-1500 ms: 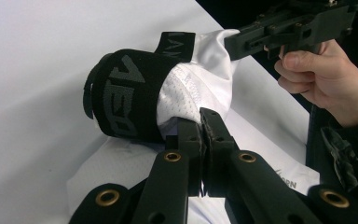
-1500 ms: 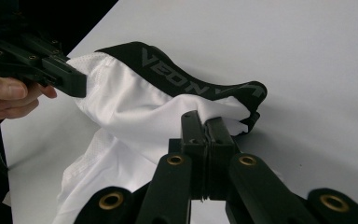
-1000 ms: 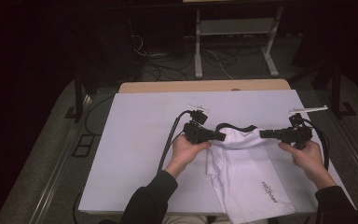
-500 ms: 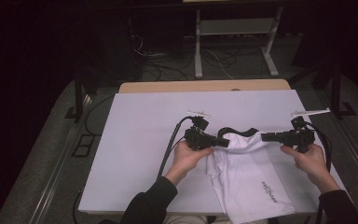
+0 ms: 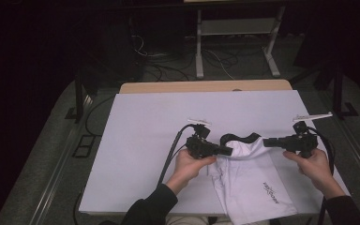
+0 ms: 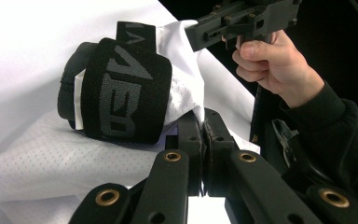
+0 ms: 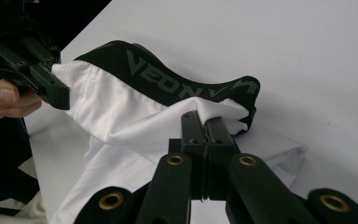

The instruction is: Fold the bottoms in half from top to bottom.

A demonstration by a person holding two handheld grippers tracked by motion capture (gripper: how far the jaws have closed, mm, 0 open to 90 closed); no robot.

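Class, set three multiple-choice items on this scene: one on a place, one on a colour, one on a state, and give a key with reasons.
1. Where do the white shorts lie on the table?
A. far left corner
B. near right part
C. far edge

2. What colour is the waistband?
A. black
B. red
C. yellow

3. How is the left hand-held gripper?
A. wide open
B. lying on the table
C. shut on the fabric

Key: B, the cloth reaches the near edge at right; A, black band with grey lettering; C, jaws pinch white fabric.

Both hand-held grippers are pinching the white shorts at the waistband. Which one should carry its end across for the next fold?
Probably the left hand-held gripper: it is shut on the white shorts just below the black waistband. The right hand-held gripper sits near the table's edge.
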